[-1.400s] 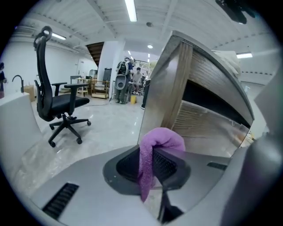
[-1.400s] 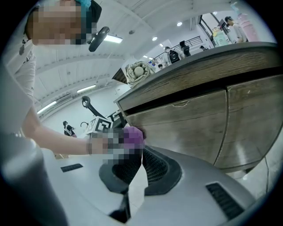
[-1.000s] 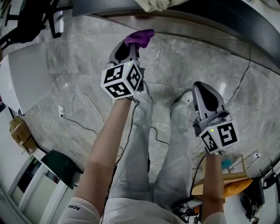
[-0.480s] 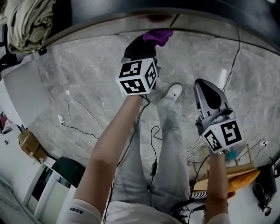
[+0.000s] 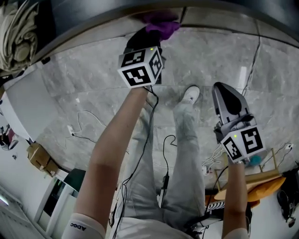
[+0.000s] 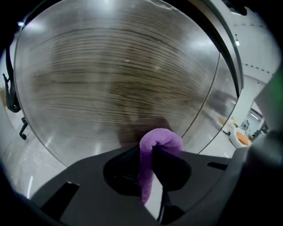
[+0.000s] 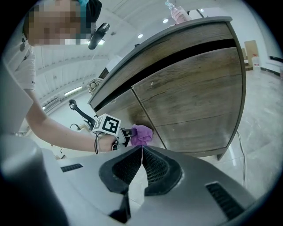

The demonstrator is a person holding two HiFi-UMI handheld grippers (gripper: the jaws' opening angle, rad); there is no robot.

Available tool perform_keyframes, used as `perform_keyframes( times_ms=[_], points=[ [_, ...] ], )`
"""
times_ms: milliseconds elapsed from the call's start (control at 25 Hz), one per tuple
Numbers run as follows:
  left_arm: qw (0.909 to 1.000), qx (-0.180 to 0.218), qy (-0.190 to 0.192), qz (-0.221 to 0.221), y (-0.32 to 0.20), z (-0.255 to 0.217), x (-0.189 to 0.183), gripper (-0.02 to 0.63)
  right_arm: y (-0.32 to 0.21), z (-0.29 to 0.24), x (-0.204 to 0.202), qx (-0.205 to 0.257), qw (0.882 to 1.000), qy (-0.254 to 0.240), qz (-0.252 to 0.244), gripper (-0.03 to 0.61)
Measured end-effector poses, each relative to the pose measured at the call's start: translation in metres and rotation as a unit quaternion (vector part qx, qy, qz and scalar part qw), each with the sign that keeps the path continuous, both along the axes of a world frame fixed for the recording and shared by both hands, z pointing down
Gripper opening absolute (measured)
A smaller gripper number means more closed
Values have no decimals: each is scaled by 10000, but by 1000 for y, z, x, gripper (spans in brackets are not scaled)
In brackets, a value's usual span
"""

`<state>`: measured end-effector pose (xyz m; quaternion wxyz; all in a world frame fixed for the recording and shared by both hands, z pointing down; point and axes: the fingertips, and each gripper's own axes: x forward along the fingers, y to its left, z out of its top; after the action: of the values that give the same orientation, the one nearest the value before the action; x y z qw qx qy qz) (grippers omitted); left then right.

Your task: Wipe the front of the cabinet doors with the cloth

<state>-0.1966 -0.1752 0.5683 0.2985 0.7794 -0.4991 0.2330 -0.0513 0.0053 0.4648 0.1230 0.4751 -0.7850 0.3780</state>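
My left gripper is shut on a purple cloth, which it holds against the low part of the wooden cabinet door. In the left gripper view the cloth bulges out between the jaws of the left gripper, close to the seam between two doors. The right gripper view shows the left gripper, the cloth and the cabinet doors. My right gripper hangs lower right, away from the cabinet. The right gripper is shut with nothing in it.
The marble floor carries loose cables. My legs and a white shoe stand below the cabinet. A white unit and a cardboard box lie left. A beige bundle is at top left. A bottle stands on the cabinet top.
The left gripper has carried the purple cloth forward until it reaches the cabinet front. The right gripper has stayed low at the right, shut. One foot stepped forward.
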Motion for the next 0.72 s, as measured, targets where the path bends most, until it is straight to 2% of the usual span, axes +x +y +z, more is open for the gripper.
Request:
perform_keyframes(
  times_ms=[400,720],
  points=[
    [9987,-69,-488,-84,-17,12,-142,57,-19,2,-102,50,10000,-69,20,28],
    [9978,-128,-640,-131,-28,11,-239,57,-42,0,-181,135,9999,-64,-59,28]
  ],
)
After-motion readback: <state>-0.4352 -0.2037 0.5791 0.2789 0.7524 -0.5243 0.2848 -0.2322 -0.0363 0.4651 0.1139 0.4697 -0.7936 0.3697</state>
